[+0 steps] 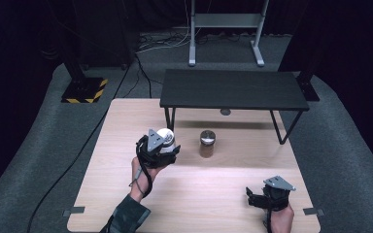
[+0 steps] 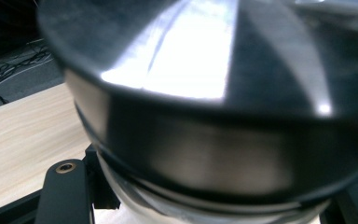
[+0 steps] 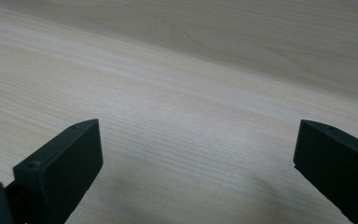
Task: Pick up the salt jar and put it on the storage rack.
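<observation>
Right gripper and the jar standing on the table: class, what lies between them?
Nothing but bare wooden table. In the high view, the stretch from the right gripper up to the jar holds no object.

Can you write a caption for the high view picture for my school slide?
Left gripper holds a shiny metal-lidded jar beside a second jar on the pale wooden table.
</observation>
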A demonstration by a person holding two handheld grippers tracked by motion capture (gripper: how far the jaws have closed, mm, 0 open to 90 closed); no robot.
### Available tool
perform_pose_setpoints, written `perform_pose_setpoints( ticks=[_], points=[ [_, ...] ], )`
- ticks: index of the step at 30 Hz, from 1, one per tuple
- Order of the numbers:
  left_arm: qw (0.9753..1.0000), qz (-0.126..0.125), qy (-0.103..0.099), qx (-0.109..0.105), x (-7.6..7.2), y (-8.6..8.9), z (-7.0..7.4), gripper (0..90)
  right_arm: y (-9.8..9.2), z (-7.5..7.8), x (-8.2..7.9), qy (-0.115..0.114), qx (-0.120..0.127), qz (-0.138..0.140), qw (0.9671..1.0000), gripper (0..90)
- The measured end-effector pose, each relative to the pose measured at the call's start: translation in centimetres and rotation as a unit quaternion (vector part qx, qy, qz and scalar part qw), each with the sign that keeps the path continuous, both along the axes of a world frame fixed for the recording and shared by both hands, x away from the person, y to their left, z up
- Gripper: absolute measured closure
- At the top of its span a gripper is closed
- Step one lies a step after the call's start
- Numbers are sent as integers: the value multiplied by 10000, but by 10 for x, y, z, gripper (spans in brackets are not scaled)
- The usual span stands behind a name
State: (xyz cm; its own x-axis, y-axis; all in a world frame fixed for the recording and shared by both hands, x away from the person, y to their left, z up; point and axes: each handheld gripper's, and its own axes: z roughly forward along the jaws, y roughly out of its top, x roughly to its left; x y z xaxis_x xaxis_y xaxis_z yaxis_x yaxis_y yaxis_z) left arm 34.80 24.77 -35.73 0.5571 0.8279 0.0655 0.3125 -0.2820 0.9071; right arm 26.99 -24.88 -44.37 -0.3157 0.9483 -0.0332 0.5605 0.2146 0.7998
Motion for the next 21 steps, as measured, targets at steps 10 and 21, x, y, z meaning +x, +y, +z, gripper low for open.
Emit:
perform_pose_setpoints(
  ticks=[10, 21],
  points=[
    [10000, 23, 9, 4, 17, -3, 9, 311, 0, 0, 1, 16, -11, 11, 10000, 2],
    [10000, 34, -26, 16, 34, -9, 20, 311, 0, 1, 2, 43, -10, 23, 10000, 3]
  ],
)
